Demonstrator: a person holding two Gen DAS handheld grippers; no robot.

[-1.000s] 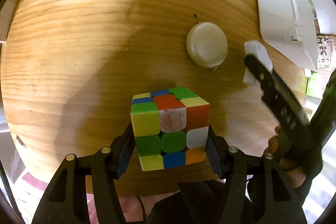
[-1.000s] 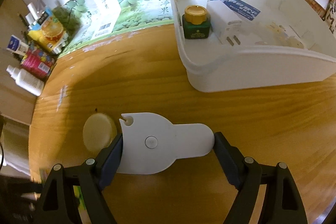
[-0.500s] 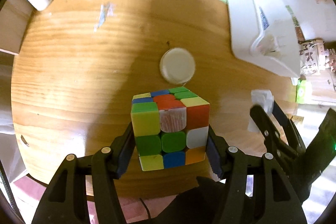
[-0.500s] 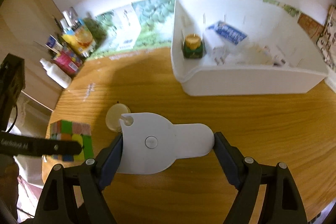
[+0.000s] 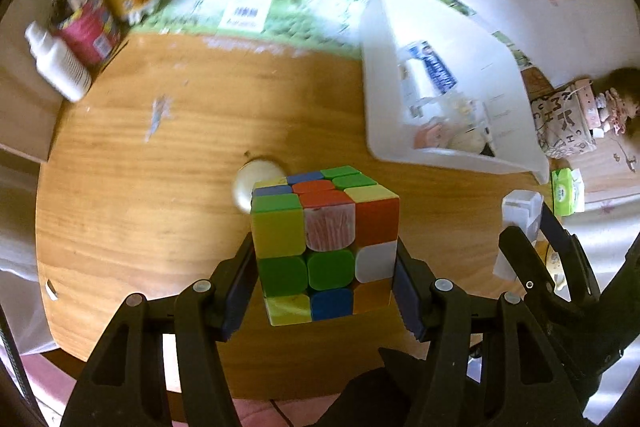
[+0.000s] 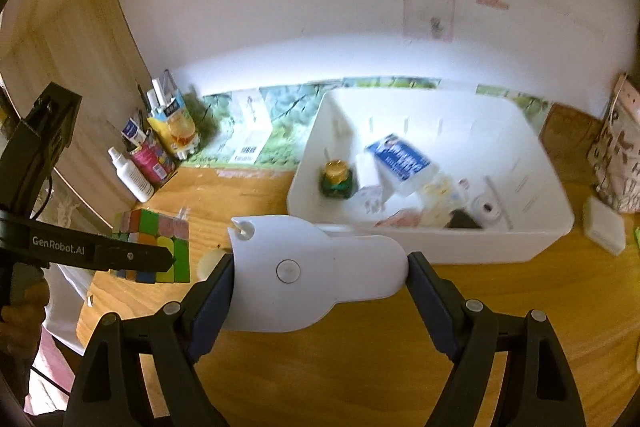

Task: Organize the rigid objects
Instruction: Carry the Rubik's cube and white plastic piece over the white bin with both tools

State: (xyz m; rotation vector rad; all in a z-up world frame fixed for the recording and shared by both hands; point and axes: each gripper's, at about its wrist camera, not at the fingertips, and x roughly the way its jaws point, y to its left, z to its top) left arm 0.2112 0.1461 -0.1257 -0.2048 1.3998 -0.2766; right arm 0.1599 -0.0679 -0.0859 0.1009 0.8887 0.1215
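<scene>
The left tool (image 5: pixel 325 279) pinches a scrambled puzzle cube (image 5: pixel 325 243) between its two pads, one on each side face, and holds it up above the near part of the round wooden table (image 5: pixel 140 187). Just beyond the cube, a round cream-coloured disc (image 5: pixel 250 183) lies flat on the wood, partly hidden by the cube's far edge.

The right tool (image 6: pixel 318 277) is pressed onto a flat white plastic piece (image 6: pixel 312 271) with a rounded body, a small button at its middle and a notch at its far left corner; it too is held clear of the table. In the left wrist view this tool appears at the right edge, with the white piece seen edge-on.

Farther back and to the right sits a white plastic bin (image 6: pixel 460 247) on the table. Inside it are a small green jar with a gold lid (image 6: pixel 337 179), a white box with a blue label (image 6: pixel 400 159), a small white roll and other bits too blurred to tell.

At the far left stand a white spray bottle (image 6: pixel 130 175), a pink packet (image 6: pixel 154 159) and a yellow juice carton (image 6: pixel 176 125), beside a green-printed cardboard box (image 6: pixel 256 131) against the wall.
</scene>
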